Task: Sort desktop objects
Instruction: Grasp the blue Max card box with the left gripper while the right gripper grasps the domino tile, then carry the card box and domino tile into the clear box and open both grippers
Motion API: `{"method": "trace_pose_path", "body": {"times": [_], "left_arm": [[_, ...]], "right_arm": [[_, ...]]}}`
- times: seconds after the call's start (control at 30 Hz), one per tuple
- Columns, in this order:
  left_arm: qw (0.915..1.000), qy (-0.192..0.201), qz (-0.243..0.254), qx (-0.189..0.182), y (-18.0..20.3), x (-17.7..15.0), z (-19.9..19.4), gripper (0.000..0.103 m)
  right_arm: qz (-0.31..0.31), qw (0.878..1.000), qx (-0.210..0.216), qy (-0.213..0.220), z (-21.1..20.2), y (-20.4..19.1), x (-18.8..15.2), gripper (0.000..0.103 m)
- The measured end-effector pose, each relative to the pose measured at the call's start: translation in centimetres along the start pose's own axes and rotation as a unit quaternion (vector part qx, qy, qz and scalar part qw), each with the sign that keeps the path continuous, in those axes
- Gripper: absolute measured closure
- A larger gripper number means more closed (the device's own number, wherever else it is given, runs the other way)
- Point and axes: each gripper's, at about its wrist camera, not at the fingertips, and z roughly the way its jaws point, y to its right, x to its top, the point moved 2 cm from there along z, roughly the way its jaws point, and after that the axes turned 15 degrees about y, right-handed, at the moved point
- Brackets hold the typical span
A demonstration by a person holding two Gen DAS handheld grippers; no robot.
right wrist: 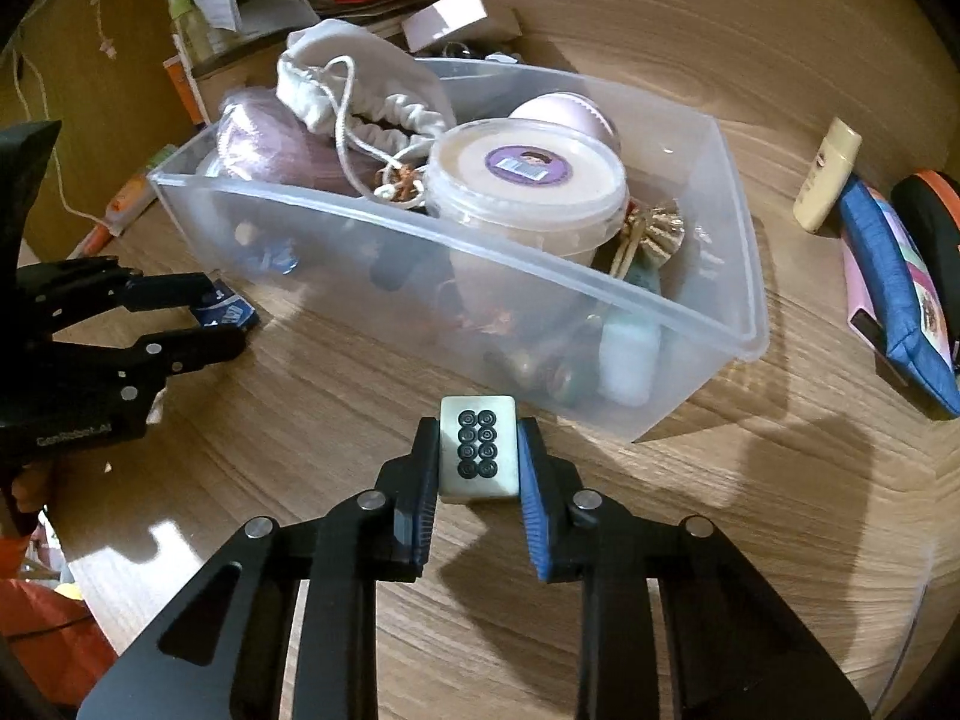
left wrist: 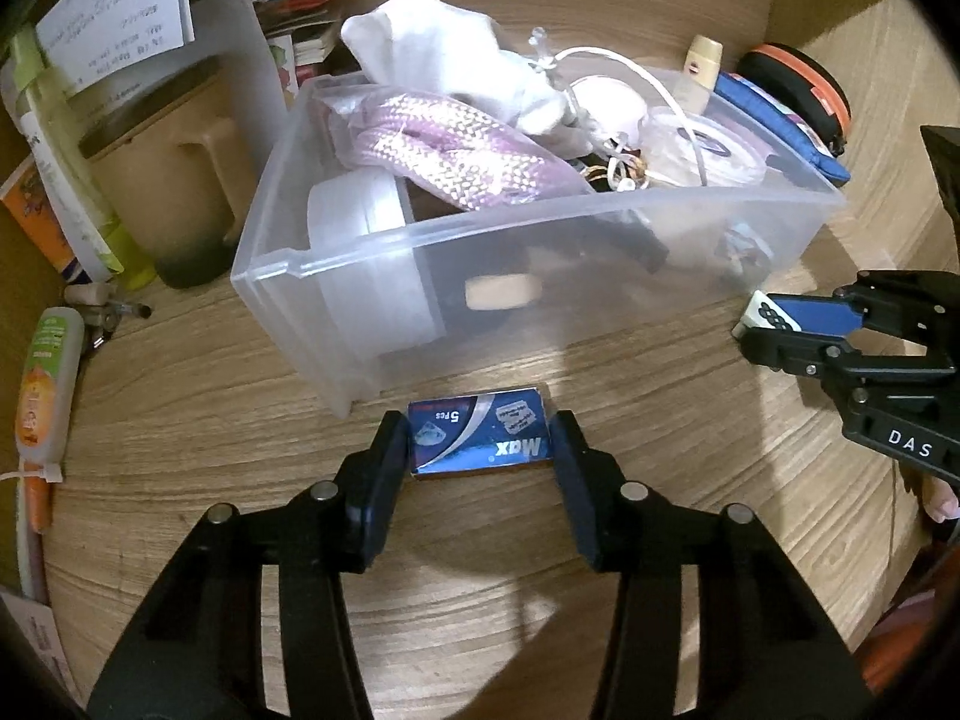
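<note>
My left gripper (left wrist: 480,441) pinches blade box (left wrist: 479,439), right gripper (right wrist: 478,461) pinches mahjong tile (right wrist: 478,449); both near bin (right wrist: 690,312). Next: lift over rim, release.

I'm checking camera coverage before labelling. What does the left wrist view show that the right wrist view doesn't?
Only the left wrist view shows the printed face of the blue razor blade box held in the left gripper. Only the right wrist view shows the dotted face of the mahjong tile held in the right gripper. Both show the clear plastic bin and its white drawstring pouch.
</note>
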Motion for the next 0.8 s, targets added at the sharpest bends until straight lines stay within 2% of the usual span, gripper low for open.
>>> {"method": "trace_pose_path", "body": {"times": [0.2, 0.43, 0.8], "left_arm": [[0.9999, 0.015, 0.0, 0.002, 0.1, 0.3, -0.9, 0.055], [0.9987, 0.05, 0.008, 0.004, 0.6, 1.4, -2.8, 0.055], [0.9947, 0.103, -0.005, 0.0, 1.1, 3.6, -4.9, 0.055]], "right_arm": [[-0.003, 1.0, 0.011, 0.016, -1.1, -0.4, 0.3, 0.081], [-0.004, 0.999, 0.014, 0.039, -2.8, -0.5, 1.1, 0.081], [-0.004, 0.997, -0.003, 0.079, -5.6, -0.1, 2.5, 0.081]]}}
